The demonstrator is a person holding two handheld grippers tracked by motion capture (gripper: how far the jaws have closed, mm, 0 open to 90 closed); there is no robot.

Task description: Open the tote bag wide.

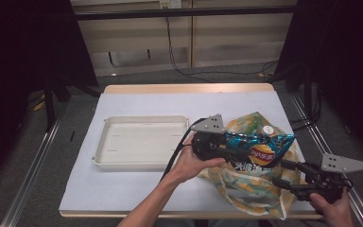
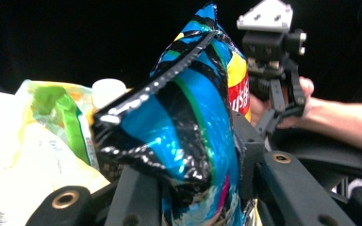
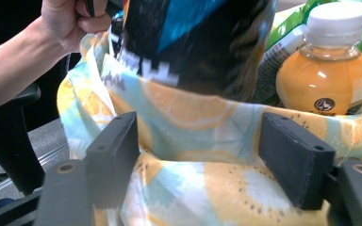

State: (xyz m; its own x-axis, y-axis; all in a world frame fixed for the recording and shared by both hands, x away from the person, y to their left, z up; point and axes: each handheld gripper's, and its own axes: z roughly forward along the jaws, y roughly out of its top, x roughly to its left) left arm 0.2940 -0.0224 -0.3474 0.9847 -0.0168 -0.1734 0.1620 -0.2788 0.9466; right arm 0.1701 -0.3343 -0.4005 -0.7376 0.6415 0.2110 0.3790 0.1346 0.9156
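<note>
Two grippers work at a fruit-print fabric bag point(image 1: 246, 187) that lies on the white-covered table point(image 1: 123, 189) toward its 4 o'clock corner in the high view. Just beside the bag at its 9 o'clock lies a cream tray point(image 1: 142, 164), shallow and rectangular. The left gripper point(image 1: 220, 150), held in the person's left hand point(image 1: 191, 163), points toward 3 o'clock and has its jaws clamped on a blue and black chip bag point(image 1: 260, 146), which sits above the fabric bag's mouth with its red and yellow logo facing up. In the left gripper view the chip bag point(image 2: 184, 127) stands crumpled between the two black jaws, both pressing on its lower part, and the other tool shows beyond it at 1 o'clock. The right gripper point(image 1: 288, 177), in the right hand point(image 1: 333, 208) near the table's 5 o'clock edge, points toward 9 o'clock at the fabric bag's near side. In the right gripper view its pads point(image 3: 294, 157) stand apart on either side of a fold of the fabric bag point(image 3: 193, 160), with cloth between them but neither pad visibly pressing on it. Inside the bag, at 1 o'clock of that view, an orange juice bottle point(image 3: 327, 77) with a white cap stands upright next to a green packet point(image 3: 287, 33).
</note>
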